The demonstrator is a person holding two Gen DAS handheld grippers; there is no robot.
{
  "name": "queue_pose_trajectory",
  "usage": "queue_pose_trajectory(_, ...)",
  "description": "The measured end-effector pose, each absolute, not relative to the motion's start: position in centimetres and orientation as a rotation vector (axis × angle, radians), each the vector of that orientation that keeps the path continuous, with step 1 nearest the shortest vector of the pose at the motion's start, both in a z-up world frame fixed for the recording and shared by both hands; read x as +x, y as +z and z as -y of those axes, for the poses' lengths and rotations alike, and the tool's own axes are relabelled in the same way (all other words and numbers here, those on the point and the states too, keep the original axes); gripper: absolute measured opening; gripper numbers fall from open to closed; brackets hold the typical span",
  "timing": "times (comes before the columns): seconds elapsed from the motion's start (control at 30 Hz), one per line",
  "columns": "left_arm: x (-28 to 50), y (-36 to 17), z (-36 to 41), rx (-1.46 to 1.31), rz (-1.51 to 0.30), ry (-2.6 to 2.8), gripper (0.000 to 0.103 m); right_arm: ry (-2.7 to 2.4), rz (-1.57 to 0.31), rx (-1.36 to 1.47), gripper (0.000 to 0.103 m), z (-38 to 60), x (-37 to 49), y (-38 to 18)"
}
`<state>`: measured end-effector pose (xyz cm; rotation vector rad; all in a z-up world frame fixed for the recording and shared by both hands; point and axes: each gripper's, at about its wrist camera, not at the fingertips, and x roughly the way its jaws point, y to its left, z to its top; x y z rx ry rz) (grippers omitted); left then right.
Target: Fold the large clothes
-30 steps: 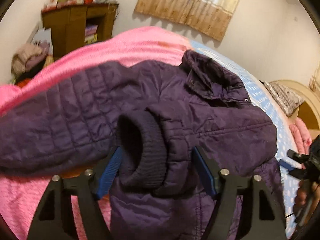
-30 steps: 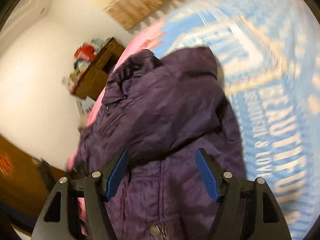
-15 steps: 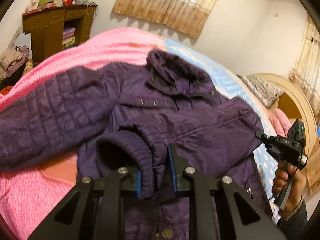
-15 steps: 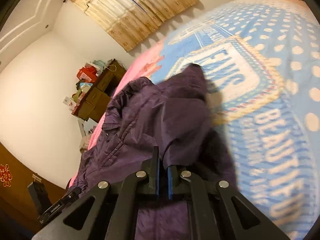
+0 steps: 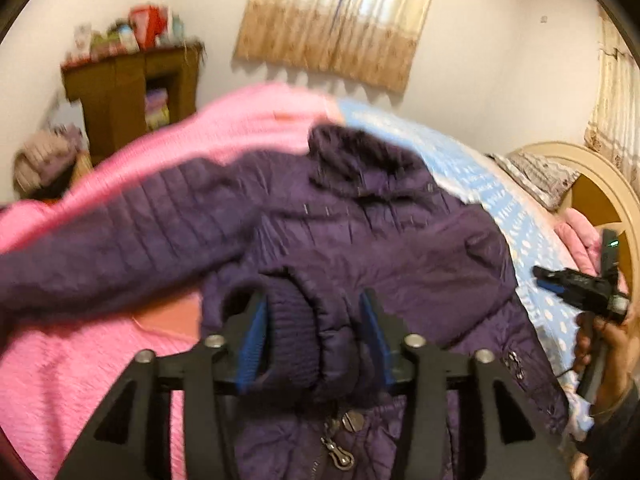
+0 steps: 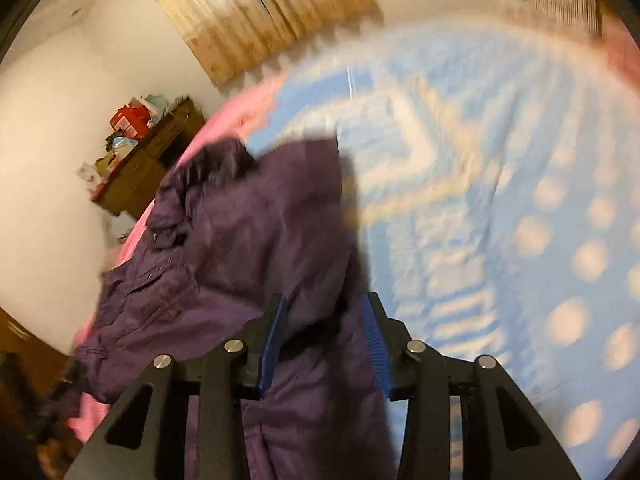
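A dark purple quilted jacket (image 5: 360,240) lies front up on the bed, collar at the far end. One sleeve is folded across the chest, and its knit cuff (image 5: 296,332) sits between the parted jaws of my left gripper (image 5: 314,336), which is open. The other sleeve (image 5: 120,240) stretches out to the left. My right gripper (image 6: 324,336) is open too, with the jacket's side edge (image 6: 312,280) lying loosely between its blue pads. The right gripper also shows in the left wrist view (image 5: 576,284), at the jacket's right edge.
The bed has a pink blanket (image 5: 80,360) on the left and a blue dotted sheet (image 6: 500,220) on the right. A wooden cabinet (image 5: 128,92) with clutter stands by the far wall. A pillow (image 5: 536,176) and curved headboard (image 5: 600,200) are at right.
Half a second ago both grippers were shut on the jacket, left on the cuff, right on the side edge. Both have opened now and the fabric lies loose between the jaws.
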<state>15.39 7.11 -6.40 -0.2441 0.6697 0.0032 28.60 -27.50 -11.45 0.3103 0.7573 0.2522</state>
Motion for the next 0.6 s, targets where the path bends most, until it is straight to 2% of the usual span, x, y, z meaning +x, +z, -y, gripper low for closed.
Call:
queue_pose_trajectory(0.03, 15.4, -6.0, -6.9, -0.226, -0.644, 0.034, 0.073, 0.281, -0.733, 0.294, 0.041, 26.9, 28.7, -10.4)
queue_pose_trajectory(0.07, 15.4, -5.7, -6.8, -0.211, -0.618, 0.058, 0.078, 0.308, -0.723, 0.278, 0.042, 26.4, 29.0, -10.0)
queue_pose_trajectory(0.1, 15.7, -5.5, -6.6, -0.200, -0.603, 0.068, 0.082, 0.351, -0.713, 0.250, 0.043, 25.2, 29.6, -9.4)
queue_pose_trajectory(0.17, 16.2, -5.4, -6.2, -0.180, -0.605, 0.104, 0.082, 0.407, -0.699, 0.193, 0.043, 23.2, 30.9, -9.1)
queue_pose_trajectory(0.23, 16.9, -5.5, -5.8, -0.176, -0.601, 0.106, 0.093, 0.413, -0.710, 0.111, 0.043, 20.9, 32.8, -9.8)
queue_pose_trajectory(0.47, 22.3, -11.0, -5.6, -0.071, -0.774, 0.232, 0.097, 0.319, -0.886, 0.108, 0.043, 20.1, 37.4, -16.5)
queue_pose_trajectory(0.53, 23.4, -12.8, -6.4, -0.128, -0.841, 0.214, 0.103, 0.341, -0.866, 0.122, 0.043, 20.7, 37.5, -17.7)
queue_pose_trajectory(0.6, 24.1, -14.5, -6.8, -0.148, -0.890, 0.202, 0.103, 0.335, -0.828, 0.082, 0.043, 20.0, 37.2, -18.2)
